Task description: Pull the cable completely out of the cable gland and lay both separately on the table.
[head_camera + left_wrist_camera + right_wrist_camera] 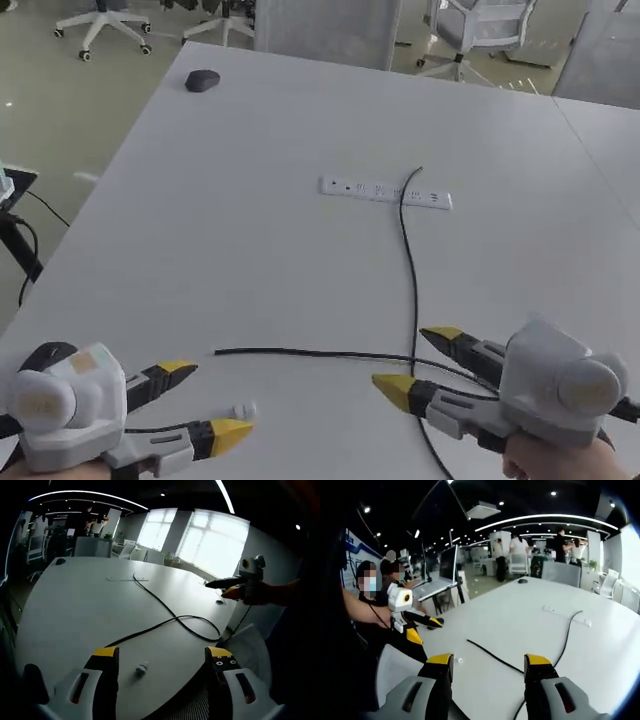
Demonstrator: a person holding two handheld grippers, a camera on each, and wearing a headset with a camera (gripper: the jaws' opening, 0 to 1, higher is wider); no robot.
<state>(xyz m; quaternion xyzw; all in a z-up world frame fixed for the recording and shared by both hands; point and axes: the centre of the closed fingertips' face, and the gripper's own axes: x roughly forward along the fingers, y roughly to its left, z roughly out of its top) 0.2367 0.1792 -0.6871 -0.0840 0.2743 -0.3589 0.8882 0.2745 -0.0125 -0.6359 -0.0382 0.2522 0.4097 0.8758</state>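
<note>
**Looking basically finished: cable and gland are apart**

Going by the head view, the thin black cable [330, 353] lies flat on the white tabletop [250, 230]. It has 1 bare free end near the left gripper [205, 400], and the rest curves off toward the long white power strip [385, 192]. The small white plastic cable gland [243, 411] sits on its own just beside the left gripper's lower jaw tip, clearly apart from the cable end, with nothing threaded through it. The left gripper view shows the same little gland lying between its 2 spread jaws, untouched. Both grippers have their jaws wide apart and carry nothing. The right gripper [415, 360] hangs over the cable's bend. So I'd say the pull-out and the laying-down both look done, and only backing off is left.
</note>
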